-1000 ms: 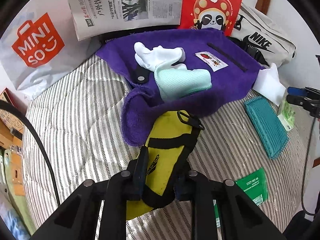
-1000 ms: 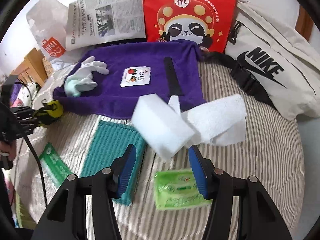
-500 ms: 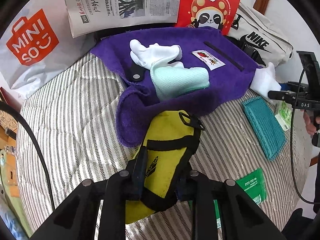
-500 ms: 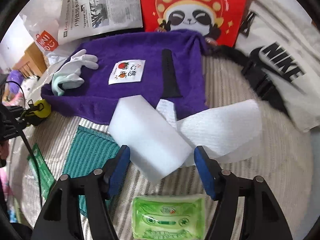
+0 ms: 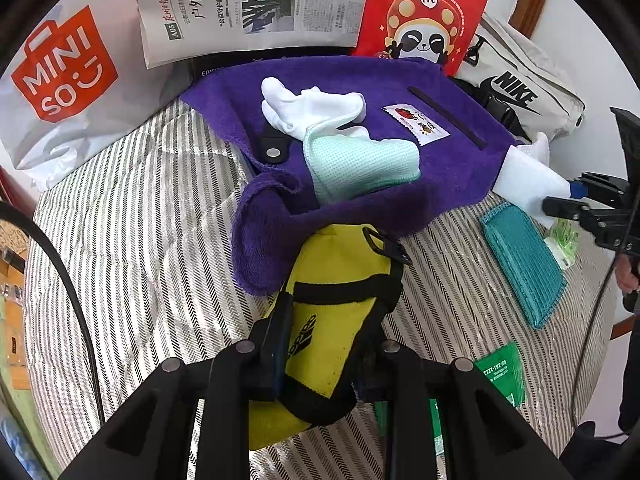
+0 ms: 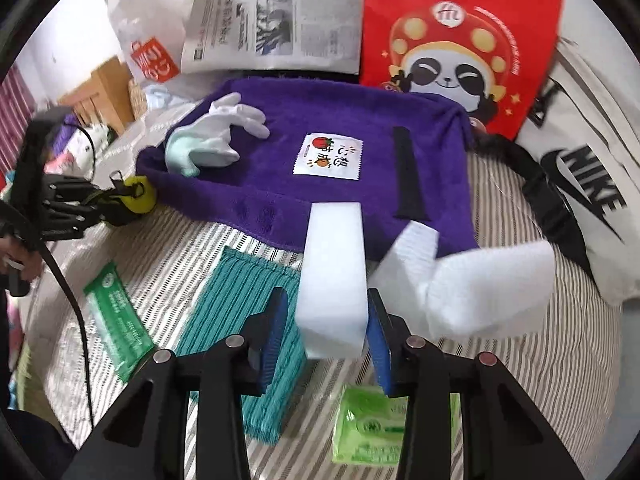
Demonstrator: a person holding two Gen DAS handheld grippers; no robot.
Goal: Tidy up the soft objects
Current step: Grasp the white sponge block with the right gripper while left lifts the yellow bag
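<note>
White sponge block [image 6: 334, 280] between right tongs [image 6: 326, 334], narrowly parted.

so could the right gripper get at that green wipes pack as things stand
Probably not right now. The right gripper has a white sponge between its fingers, so it has no free grip. The green wipes pack lies uncovered on the striped bedding just below it; the path itself looks free.

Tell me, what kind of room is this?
Probably a bedroom at home: everything lies on a striped quilt that looks like bedding. A shopping bag, a newspaper and a sports bag lean along the wall behind a purple towel.
</note>
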